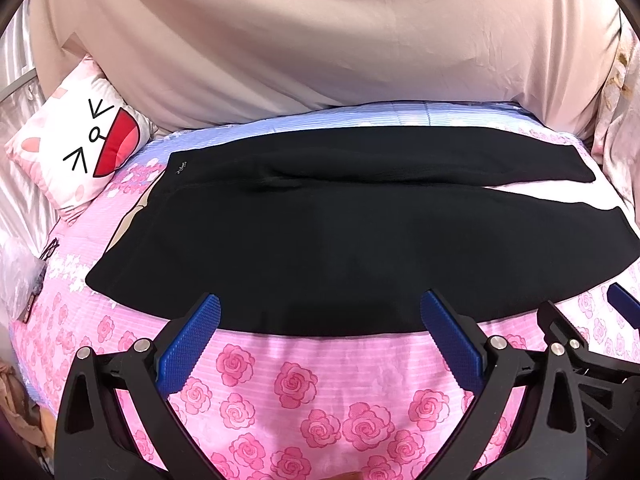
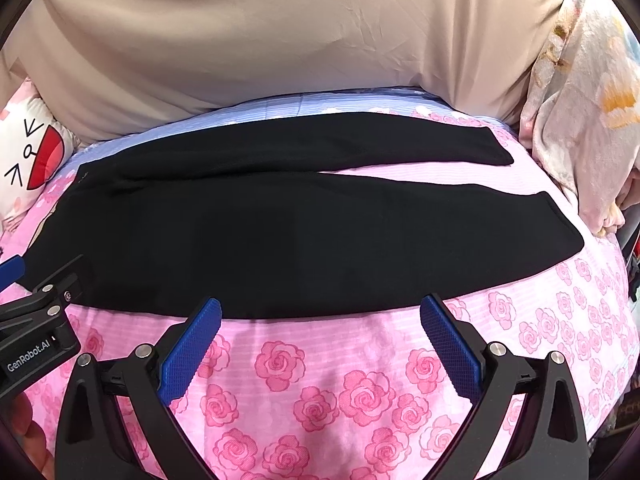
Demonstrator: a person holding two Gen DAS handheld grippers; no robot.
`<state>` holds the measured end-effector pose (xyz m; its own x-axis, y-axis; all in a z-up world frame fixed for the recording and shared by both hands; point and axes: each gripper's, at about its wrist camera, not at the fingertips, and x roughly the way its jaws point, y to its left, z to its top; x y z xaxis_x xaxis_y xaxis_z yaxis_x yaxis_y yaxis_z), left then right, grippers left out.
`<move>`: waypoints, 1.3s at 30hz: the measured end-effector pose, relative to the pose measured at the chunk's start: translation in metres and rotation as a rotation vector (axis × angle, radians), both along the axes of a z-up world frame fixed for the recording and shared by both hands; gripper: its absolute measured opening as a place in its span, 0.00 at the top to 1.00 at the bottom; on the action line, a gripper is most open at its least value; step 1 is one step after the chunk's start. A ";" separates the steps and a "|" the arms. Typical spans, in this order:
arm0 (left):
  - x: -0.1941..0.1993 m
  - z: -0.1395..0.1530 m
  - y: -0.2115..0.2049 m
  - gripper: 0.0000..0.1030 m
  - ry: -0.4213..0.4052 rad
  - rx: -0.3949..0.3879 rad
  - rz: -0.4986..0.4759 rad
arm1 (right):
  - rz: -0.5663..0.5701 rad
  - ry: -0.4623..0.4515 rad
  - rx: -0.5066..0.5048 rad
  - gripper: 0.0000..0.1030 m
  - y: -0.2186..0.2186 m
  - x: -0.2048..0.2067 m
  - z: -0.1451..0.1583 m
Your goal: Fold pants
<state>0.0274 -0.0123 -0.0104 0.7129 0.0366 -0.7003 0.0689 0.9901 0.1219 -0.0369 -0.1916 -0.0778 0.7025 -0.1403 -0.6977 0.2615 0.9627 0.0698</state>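
Black pants point(image 1: 320, 232) lie flat across the pink rose bedspread point(image 1: 280, 392), waistband at the left, both legs running right and split apart at the cuffs. They also show in the right wrist view point(image 2: 300, 232). My left gripper point(image 1: 320, 308) is open and empty, its blue fingertips just over the pants' near edge. My right gripper point(image 2: 320, 312) is open and empty at the same near edge, further right. The right gripper also shows at the right edge of the left wrist view point(image 1: 580, 320).
A cartoon-face pillow point(image 1: 80, 148) lies at the back left. A beige cover point(image 1: 320, 40) rises behind the bed. A floral blanket point(image 2: 580, 120) is heaped at the right. A plastic bag point(image 1: 20, 276) sits at the left edge.
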 end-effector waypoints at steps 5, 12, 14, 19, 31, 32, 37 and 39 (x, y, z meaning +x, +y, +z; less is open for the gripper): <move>0.001 0.001 -0.001 0.05 -0.004 0.006 0.000 | -0.002 -0.005 0.002 0.05 0.000 0.000 0.002; 0.005 0.002 -0.003 0.05 -0.006 0.009 -0.005 | -0.003 -0.006 0.005 0.05 -0.001 0.003 0.003; 0.006 0.002 -0.003 0.05 -0.007 0.010 -0.007 | -0.002 -0.006 0.004 0.05 -0.002 0.003 0.004; 0.008 0.002 -0.006 0.05 -0.009 0.015 -0.011 | -0.002 0.000 0.004 0.05 -0.002 0.004 0.003; 0.011 -0.001 -0.004 0.05 -0.002 0.018 0.004 | -0.002 0.004 0.002 0.05 -0.003 0.007 0.001; 0.011 -0.001 -0.004 0.05 -0.001 0.016 0.003 | -0.001 0.004 0.003 0.05 -0.003 0.007 0.001; 0.013 -0.002 -0.003 0.05 0.001 0.013 0.001 | 0.001 0.004 0.002 0.05 -0.003 0.008 0.001; 0.014 -0.003 -0.003 0.05 0.004 0.016 0.002 | 0.002 0.008 0.002 0.05 -0.004 0.010 0.001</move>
<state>0.0418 -0.0155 -0.0136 0.7099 0.0491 -0.7026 0.0672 0.9883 0.1370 -0.0271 -0.1952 -0.0772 0.6973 -0.1375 -0.7034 0.2603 0.9630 0.0698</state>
